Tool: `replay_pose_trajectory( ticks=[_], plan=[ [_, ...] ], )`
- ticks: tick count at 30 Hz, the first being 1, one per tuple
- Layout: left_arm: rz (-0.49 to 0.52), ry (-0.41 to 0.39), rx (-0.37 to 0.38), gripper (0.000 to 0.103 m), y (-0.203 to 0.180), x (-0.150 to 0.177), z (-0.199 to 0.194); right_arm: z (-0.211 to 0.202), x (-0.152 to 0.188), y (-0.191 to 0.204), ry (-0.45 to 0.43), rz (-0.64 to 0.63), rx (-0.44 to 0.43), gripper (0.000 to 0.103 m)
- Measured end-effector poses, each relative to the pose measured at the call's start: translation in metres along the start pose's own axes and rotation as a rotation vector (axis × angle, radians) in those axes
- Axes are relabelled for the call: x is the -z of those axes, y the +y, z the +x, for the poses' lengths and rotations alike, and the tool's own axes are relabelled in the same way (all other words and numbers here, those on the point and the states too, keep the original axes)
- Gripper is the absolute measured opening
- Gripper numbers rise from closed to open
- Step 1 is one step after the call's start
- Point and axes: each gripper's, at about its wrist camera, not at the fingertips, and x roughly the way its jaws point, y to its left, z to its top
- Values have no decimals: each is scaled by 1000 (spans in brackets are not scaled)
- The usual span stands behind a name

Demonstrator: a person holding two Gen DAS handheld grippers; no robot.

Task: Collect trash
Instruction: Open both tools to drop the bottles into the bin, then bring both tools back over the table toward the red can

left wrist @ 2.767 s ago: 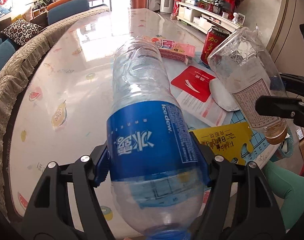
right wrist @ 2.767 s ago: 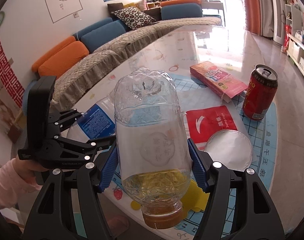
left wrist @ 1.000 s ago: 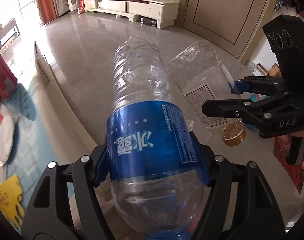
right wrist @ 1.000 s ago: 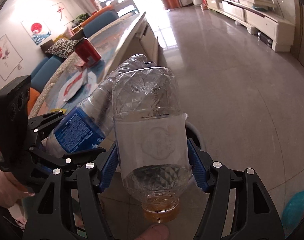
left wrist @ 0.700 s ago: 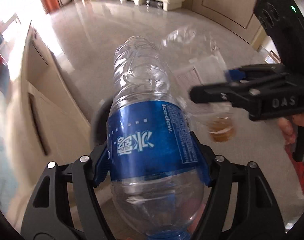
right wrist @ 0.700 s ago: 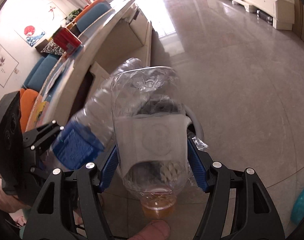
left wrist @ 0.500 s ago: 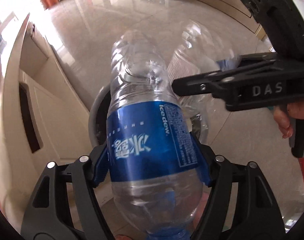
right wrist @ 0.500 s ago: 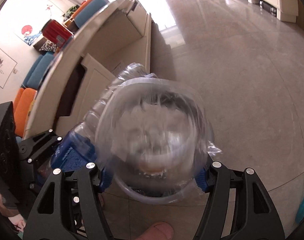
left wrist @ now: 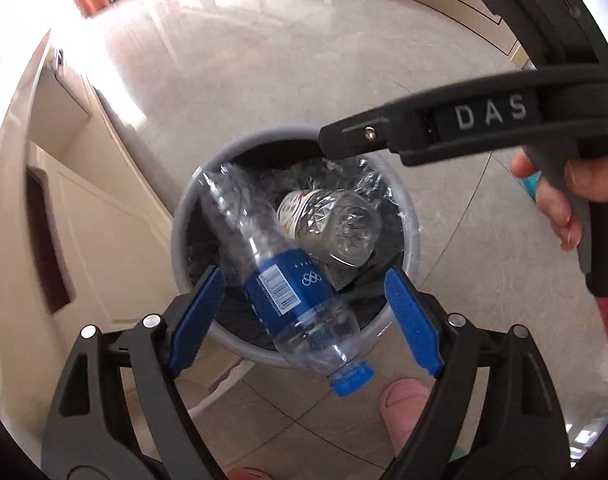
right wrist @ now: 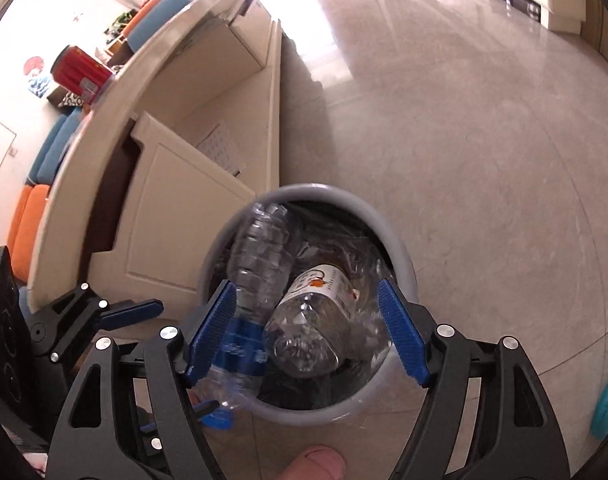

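A grey round trash bin (left wrist: 411, 216) with a black liner stands on the floor below both grippers; it also shows in the right wrist view (right wrist: 403, 256). My left gripper (left wrist: 304, 320) is open above its near rim. The blue-labelled water bottle (left wrist: 288, 284) is free of the pads and slants across the bin, cap end over the near rim. My right gripper (right wrist: 307, 328) is open and empty over the bin. The clear bottle with the white label (right wrist: 311, 320) lies inside the bin (left wrist: 331, 232). The water bottle (right wrist: 260, 276) shows blurred at the bin's left side.
The cream table base (right wrist: 176, 184) stands just left of the bin, with a red can (right wrist: 78, 72) on the tabletop above. Beige tiled floor (right wrist: 463, 140) surrounds the bin. A toe (left wrist: 403, 412) is near the bin's front. A teal object (right wrist: 607, 400) lies at far right.
Both grippers swung from the table down over the bin, then opened. The white-labelled bottle dropped into the bin and the water bottle left the left pads and is falling in.
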Motion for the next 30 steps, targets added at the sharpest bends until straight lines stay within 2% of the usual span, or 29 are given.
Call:
replay_pose_trajectory(
  ticks=[6, 12, 15, 17, 20, 22, 25, 30],
  plan=[
    [7, -70, 9, 80, 10, 1, -36, -33, -2, 13, -44, -41, 12, 74],
    [-35, -152, 18, 82, 27, -8, -84, -69, -9, 37, -102, -72, 32, 76],
    [-69, -184, 48, 82, 40, -8, -106, -90, -13, 52, -130, -98, 44, 77],
    [-87, -208, 64, 82, 50, -8, -123, -103, -18, 67, -152, -117, 50, 79],
    [-98, -262, 43, 85, 62, -3, -154, -121, -25, 92, -181, -154, 51, 79],
    [-116, -291, 77, 86, 70, 0, -174, -133, -30, 111, -204, -184, 47, 79],
    [-114, -365, 77, 90, 78, 6, -209, -150, -37, 134, -244, -205, 31, 79],
    [-129, -438, 42, 91, 92, 19, -254, -166, -40, 166, -267, -250, 20, 79]
  ],
)
